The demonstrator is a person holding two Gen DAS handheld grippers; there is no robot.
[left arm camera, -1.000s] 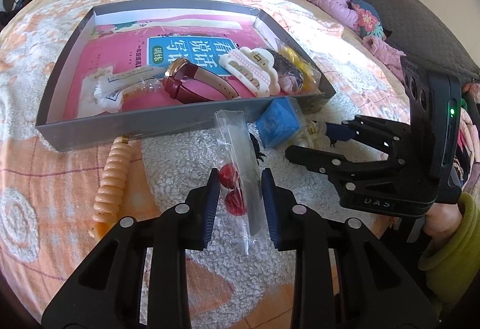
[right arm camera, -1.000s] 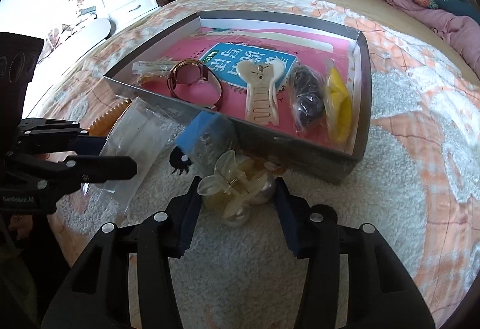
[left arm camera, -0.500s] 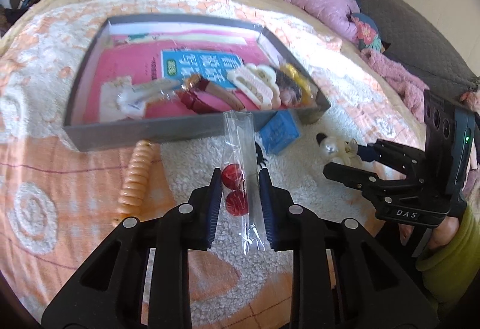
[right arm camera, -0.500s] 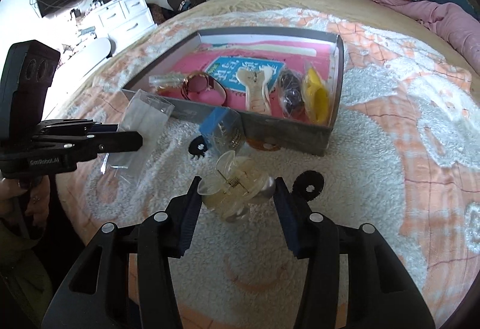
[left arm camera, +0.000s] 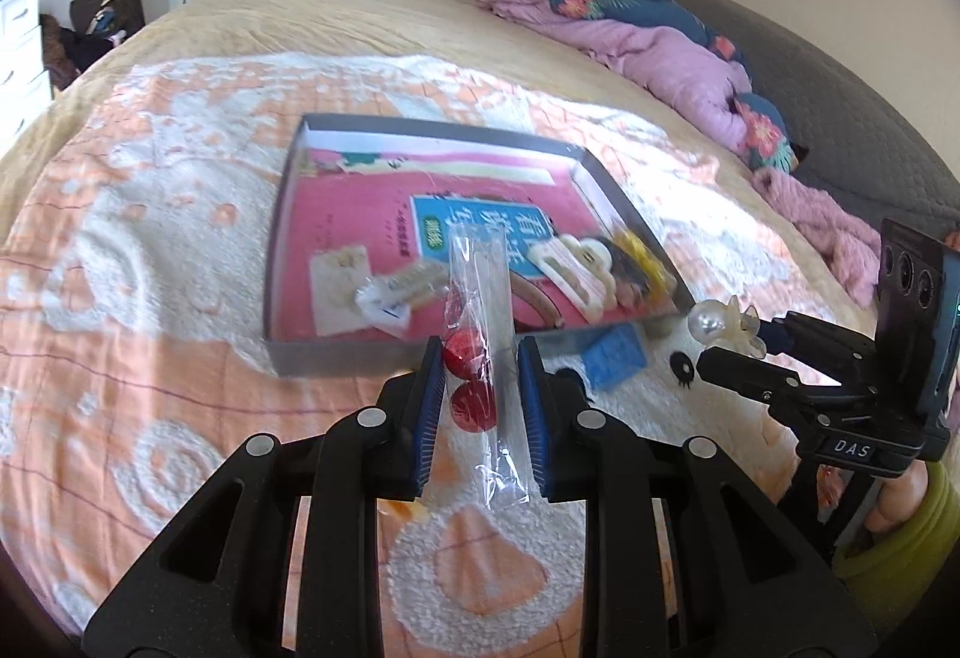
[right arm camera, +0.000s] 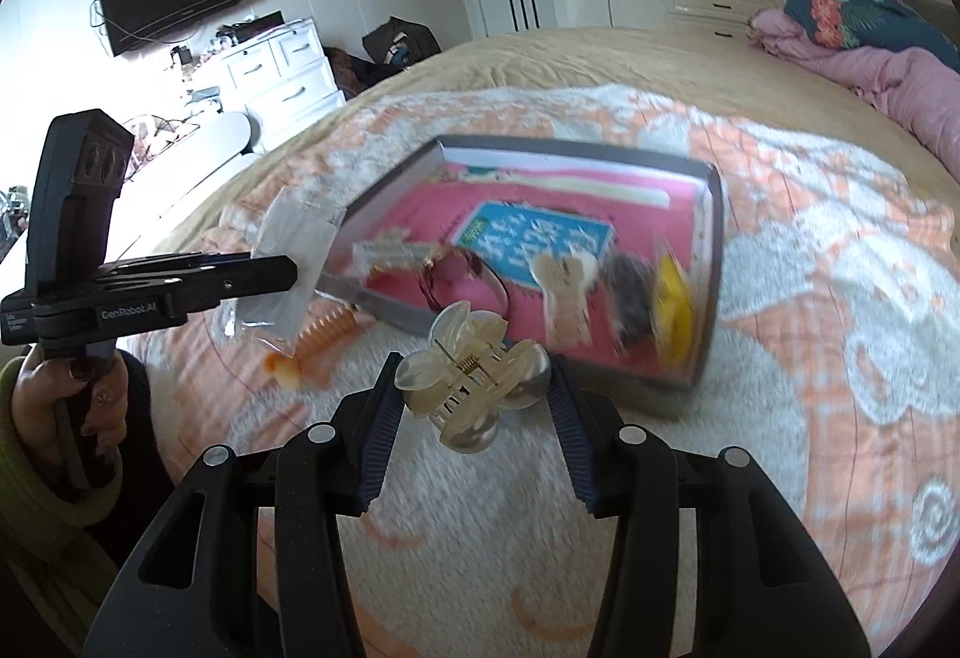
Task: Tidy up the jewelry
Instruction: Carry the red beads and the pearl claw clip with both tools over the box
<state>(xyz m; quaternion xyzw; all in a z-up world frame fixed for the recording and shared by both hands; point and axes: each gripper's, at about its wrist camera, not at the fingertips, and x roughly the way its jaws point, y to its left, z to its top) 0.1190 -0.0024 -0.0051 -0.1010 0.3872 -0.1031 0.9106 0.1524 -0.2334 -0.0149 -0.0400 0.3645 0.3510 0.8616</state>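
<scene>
Left wrist view: my left gripper (left arm camera: 480, 406) is clamped on a clear packet (left arm camera: 487, 358) with two red beads inside, lifted off the blanket (left arm camera: 150, 298) just short of the tray's (left arm camera: 336, 358) near wall. The tray already holds a white claw clip (left arm camera: 573, 271), a watch strap, a small card and a yellow piece along its right edge. A blue box (left arm camera: 615, 358) lies on the blanket outside the tray's near right corner. My right gripper (left arm camera: 735, 340) shows at the right, carrying a pearly clip (left arm camera: 723, 322).

Right wrist view: my right gripper (right arm camera: 474, 388) is closed on that clip (right arm camera: 471, 373), which is held in the air before the tray's (right arm camera: 705, 310) near wall. The left gripper (right arm camera: 282, 274) holds the packet (right arm camera: 288, 262) beyond the tray's left corner; an orange spiral tie (right arm camera: 318, 340) lies on the blanket beneath it.

I judge both items are in the carry-to-tray step. Next I need to bring each one over the near wall, pick a bare patch of the pink floor, lower and let go, keeping the two grippers apart.
</scene>
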